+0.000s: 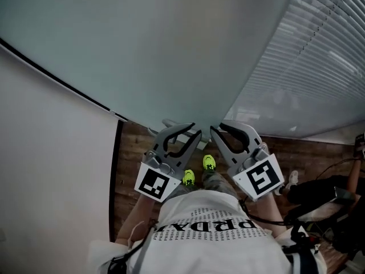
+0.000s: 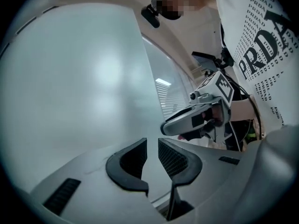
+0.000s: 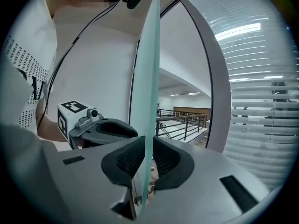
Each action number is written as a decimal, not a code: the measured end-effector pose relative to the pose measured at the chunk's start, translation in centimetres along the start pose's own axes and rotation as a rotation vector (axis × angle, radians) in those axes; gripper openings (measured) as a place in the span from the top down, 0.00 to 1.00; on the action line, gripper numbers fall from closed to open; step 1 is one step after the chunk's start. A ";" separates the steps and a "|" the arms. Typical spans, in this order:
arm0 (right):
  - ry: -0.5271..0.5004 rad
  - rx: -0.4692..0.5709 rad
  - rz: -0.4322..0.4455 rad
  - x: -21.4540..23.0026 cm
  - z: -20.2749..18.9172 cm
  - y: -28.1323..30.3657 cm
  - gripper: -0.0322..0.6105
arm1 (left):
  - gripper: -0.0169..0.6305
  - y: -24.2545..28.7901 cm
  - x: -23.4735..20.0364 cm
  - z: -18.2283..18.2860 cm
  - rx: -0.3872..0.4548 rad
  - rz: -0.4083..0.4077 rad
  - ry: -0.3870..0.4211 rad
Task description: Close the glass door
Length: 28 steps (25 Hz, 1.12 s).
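The frosted glass door (image 1: 159,50) fills the top of the head view, and its free edge runs down to both grippers. My right gripper (image 1: 215,133) straddles that edge. In the right gripper view the pane (image 3: 147,78) passes between the jaws (image 3: 148,157), with a pad close against each face. My left gripper (image 1: 194,138) sits just left of it. In the left gripper view its jaws (image 2: 152,148) stand a narrow gap apart, facing the frosted face (image 2: 84,78). Whether they touch the glass I cannot tell. The right gripper (image 2: 196,120) shows there too.
Slatted blinds (image 1: 319,56) lie to the right of the door. A white wall (image 1: 45,153) with a dark frame strip (image 1: 114,176) is at left. Below are wooden floor (image 1: 131,147), the person's neon shoes (image 1: 209,162) and dark gear with cables (image 1: 325,198). A railing (image 3: 182,120) shows past the door.
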State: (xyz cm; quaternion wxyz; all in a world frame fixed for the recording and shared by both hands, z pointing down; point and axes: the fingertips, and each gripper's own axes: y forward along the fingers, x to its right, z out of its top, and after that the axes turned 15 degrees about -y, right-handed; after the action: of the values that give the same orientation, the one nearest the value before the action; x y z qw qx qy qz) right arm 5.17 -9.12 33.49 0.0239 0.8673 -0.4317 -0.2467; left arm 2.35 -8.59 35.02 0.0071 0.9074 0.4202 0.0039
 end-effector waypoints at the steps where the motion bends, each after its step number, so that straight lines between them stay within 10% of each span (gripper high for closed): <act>1: -0.002 0.003 -0.003 -0.2 0.0 0.1 0.89 | 0.85 0.0 -0.1 -0.1 -0.005 -0.004 0.004; 12: -0.024 0.079 0.015 -1.3 1.8 1.5 0.89 | 0.96 -1.9 -2.4 0.6 0.046 0.125 0.037; 28: 0.058 0.056 -0.051 0.4 -0.2 0.5 0.89 | 0.97 2.5 -4.0 0.1 0.079 0.095 -0.076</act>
State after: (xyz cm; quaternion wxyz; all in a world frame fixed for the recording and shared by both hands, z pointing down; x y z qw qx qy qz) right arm 5.13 -9.77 33.65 0.0059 0.8851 -0.4153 -0.2100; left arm 1.67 -13.21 34.91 -0.0130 0.9253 0.3760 -0.0467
